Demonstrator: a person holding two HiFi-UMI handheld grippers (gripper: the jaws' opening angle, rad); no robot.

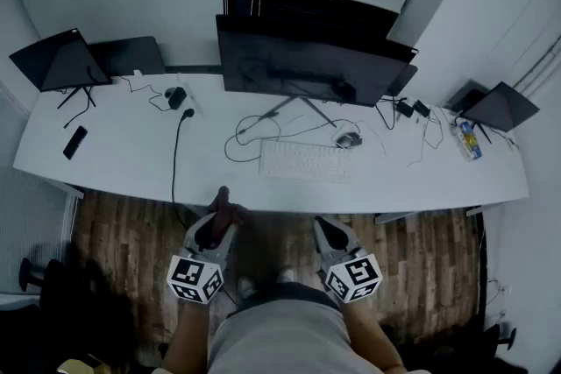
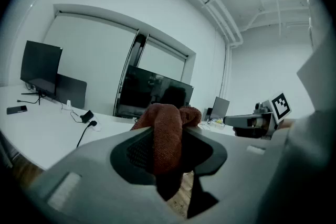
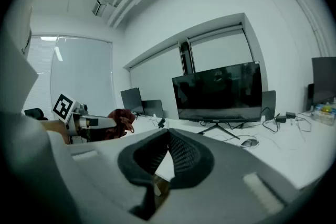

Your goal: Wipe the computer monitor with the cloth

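The large black monitor (image 1: 307, 57) stands on its stand at the middle back of the white desk (image 1: 123, 162); it also shows in the left gripper view (image 2: 155, 93) and the right gripper view (image 3: 218, 93). A rust-red cloth (image 2: 167, 131) is bunched between the jaws of my left gripper (image 2: 168, 139), which is shut on it. From the head view that gripper (image 1: 219, 215) hangs just short of the desk's front edge, the cloth (image 1: 222, 195) poking out. My right gripper (image 1: 323, 225) is beside it, its jaws closed together on nothing (image 3: 167, 134).
A white keyboard (image 1: 304, 160) and a mouse (image 1: 348, 139) lie before the monitor among loose cables. A smaller screen (image 1: 60, 59) stands far left, another (image 1: 500, 105) far right. A phone (image 1: 75, 142), a power plug (image 1: 178, 97) and a bottle (image 1: 469, 140) lie on the desk.
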